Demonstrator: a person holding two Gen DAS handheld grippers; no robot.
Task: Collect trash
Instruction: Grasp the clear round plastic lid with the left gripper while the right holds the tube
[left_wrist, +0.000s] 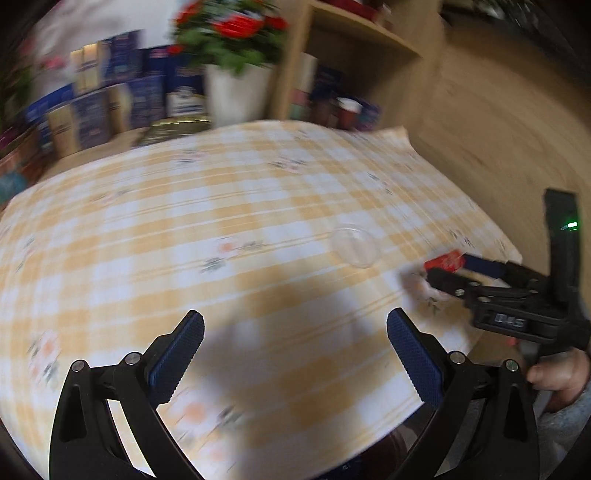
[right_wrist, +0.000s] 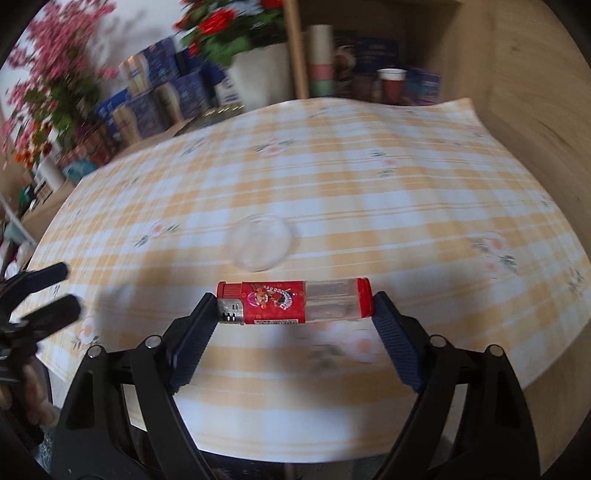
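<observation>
My right gripper (right_wrist: 294, 306) is shut on a red lighter (right_wrist: 293, 302), held crosswise by its two ends above the checked tablecloth (right_wrist: 369, 184). The lighter has a clear end and a metal head. In the left wrist view the same lighter (left_wrist: 445, 260) shows at the right, in the right gripper (left_wrist: 448, 269). A clear plastic lid (right_wrist: 261, 242) lies flat on the cloth just beyond the lighter; it also shows in the left wrist view (left_wrist: 355, 246). My left gripper (left_wrist: 295, 332) is open and empty above the cloth's near part; it shows at the left edge of the right wrist view (right_wrist: 61, 291).
A white pot with red flowers (left_wrist: 236, 88) stands behind the table. Blue boxes (left_wrist: 99, 107) are stacked at the back left. A wooden shelf unit (left_wrist: 369, 55) with cups (right_wrist: 392, 86) stands at the back right. Pink flowers (right_wrist: 48, 74) are at far left.
</observation>
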